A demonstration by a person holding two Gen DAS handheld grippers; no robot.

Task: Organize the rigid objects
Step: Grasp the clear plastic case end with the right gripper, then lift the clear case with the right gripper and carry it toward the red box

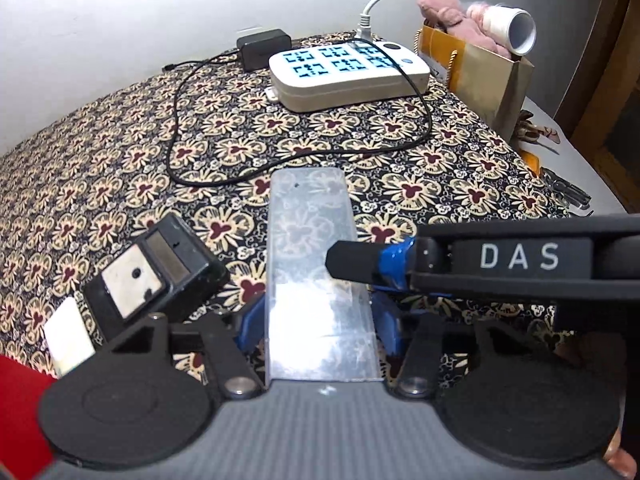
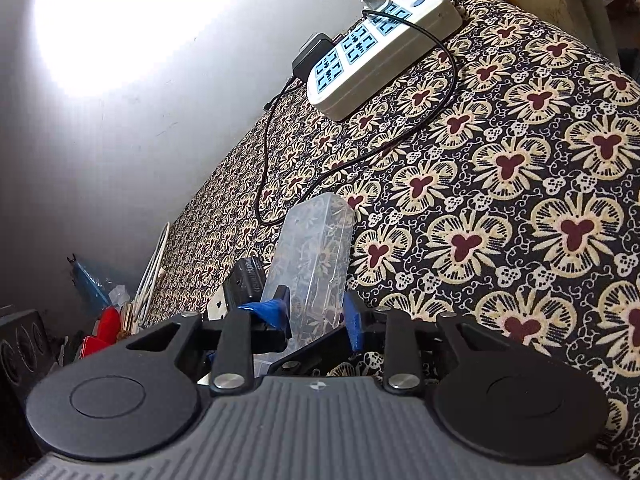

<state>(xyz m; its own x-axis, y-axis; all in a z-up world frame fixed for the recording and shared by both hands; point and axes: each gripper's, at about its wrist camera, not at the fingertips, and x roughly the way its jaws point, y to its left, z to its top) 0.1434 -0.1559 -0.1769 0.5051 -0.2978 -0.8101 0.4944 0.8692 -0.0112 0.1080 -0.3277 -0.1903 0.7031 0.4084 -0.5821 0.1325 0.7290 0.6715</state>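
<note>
A long clear plastic box [image 1: 316, 264] lies lengthwise between the blue-taped fingers of my left gripper [image 1: 316, 320], which is shut on its near end. My right gripper comes in from the right side in the left wrist view, one black finger [image 1: 352, 260] lying over the box. In the right wrist view the same clear box [image 2: 312, 264] stands between the right gripper's [image 2: 316, 316] blue-taped fingers, which close on it. A small black box with a white panel [image 1: 152, 272] lies on the floral cloth just left of the clear box.
A white power strip [image 1: 344, 68] with a black adapter [image 1: 264, 48] and a looping black cable [image 1: 280, 160] sits at the back of the floral cloth [image 1: 120, 152]. A paper bag [image 1: 488, 72] with a white roll stands at the back right. Clutter lies beyond the left edge [image 2: 104, 320].
</note>
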